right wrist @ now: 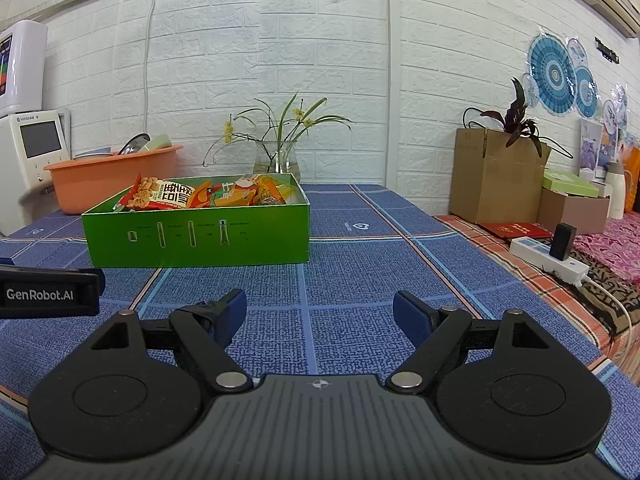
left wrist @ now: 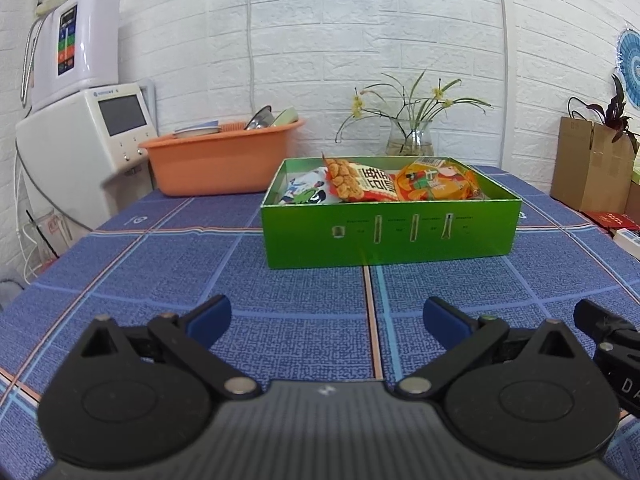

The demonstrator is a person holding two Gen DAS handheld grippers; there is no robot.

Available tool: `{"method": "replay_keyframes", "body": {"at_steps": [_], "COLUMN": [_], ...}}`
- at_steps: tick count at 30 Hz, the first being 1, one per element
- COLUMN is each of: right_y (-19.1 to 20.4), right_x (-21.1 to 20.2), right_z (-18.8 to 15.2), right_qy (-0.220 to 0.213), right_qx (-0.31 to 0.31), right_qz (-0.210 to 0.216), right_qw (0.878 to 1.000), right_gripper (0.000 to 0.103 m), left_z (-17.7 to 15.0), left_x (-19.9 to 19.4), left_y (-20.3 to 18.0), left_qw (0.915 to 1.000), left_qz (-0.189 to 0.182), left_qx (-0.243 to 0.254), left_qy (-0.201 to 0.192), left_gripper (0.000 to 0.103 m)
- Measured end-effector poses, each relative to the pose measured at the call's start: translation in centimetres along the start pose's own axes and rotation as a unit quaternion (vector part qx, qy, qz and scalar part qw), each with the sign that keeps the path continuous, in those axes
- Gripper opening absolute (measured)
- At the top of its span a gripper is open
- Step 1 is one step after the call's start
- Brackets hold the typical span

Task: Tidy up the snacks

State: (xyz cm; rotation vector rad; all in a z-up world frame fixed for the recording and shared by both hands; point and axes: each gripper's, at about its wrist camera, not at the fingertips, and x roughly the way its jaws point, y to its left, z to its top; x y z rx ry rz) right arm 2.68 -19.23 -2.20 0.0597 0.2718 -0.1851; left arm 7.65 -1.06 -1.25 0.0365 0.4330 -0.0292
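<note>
A green box (left wrist: 390, 236) stands on the blue checked tablecloth ahead of both grippers; it also shows in the right wrist view (right wrist: 196, 236). Inside lie a red-orange snack bag (left wrist: 356, 182) (right wrist: 160, 196), an orange snack bag (left wrist: 438, 184) (right wrist: 236, 194) and a white-blue bag (left wrist: 306, 192). My left gripper (left wrist: 327, 318) is open and empty, low over the cloth in front of the box. My right gripper (right wrist: 320, 312) is open and empty, to the right of the box's front. The right gripper's edge (left wrist: 608, 340) shows in the left wrist view, the left gripper's side (right wrist: 48, 294) in the right one.
An orange basin (left wrist: 220, 160) with dishes and a white appliance (left wrist: 88, 136) stand at the back left. A glass vase with flowers (left wrist: 410, 140) stands behind the box. Cardboard boxes (right wrist: 492, 176), a power strip (right wrist: 548, 258) and a red booklet (right wrist: 514, 230) lie to the right.
</note>
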Motion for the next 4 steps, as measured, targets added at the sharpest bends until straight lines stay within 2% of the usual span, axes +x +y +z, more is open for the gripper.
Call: {"method": "replay_keyframes", "body": {"at_steps": [4], "right_y": [-0.01], "right_x": [0.01], "right_z": [0.01], "right_qy": [0.0], "right_qx": [0.0], "right_qz": [0.0], "right_qw": [1.0], "right_gripper": [0.103], "left_z": [0.01], "left_x": [0.12], "left_y": [-0.04], "left_qw": [1.0], "left_qz": [-0.002], "left_qx": [0.0], "left_qy": [0.004], "left_gripper": [0.103]}}
